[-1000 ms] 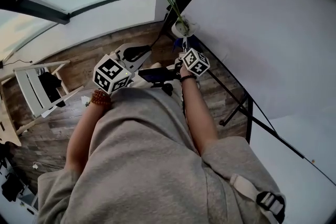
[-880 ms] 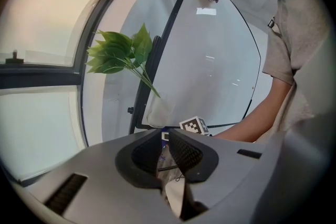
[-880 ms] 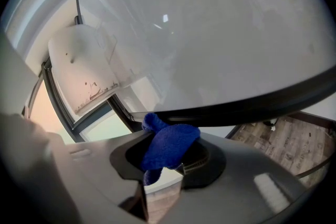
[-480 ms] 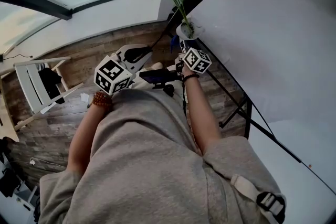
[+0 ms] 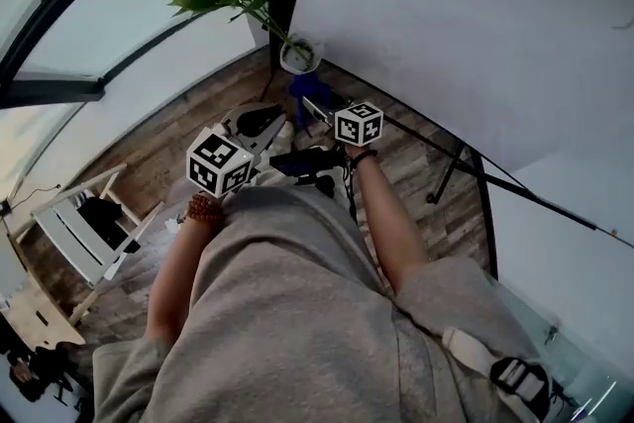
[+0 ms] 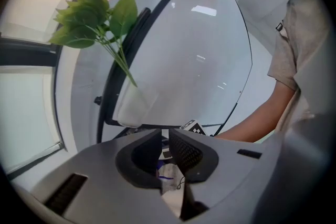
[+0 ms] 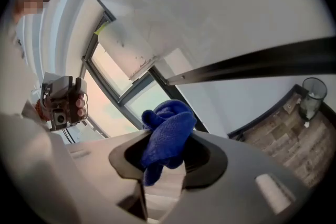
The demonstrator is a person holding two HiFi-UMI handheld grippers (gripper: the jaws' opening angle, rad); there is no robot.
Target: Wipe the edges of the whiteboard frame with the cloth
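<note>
Blue fluffy cloth [image 7: 167,126] is bunched between my right tongs [image 7: 169,140], which are clenched on it. The cloth is near the lower corner of the whiteboard [image 5: 475,25], close to its black frame [image 7: 252,66]; I cannot tell if it touches. My left tongs [image 6: 165,145] are closed almost together with nothing between them, and they point toward the board and the leafy plant [image 6: 94,16].

The whiteboard [image 5: 466,25] runs off the head view's top and right edges, and the blue cloth [image 5: 300,91] just above centre is too small to tell its shape.
</note>
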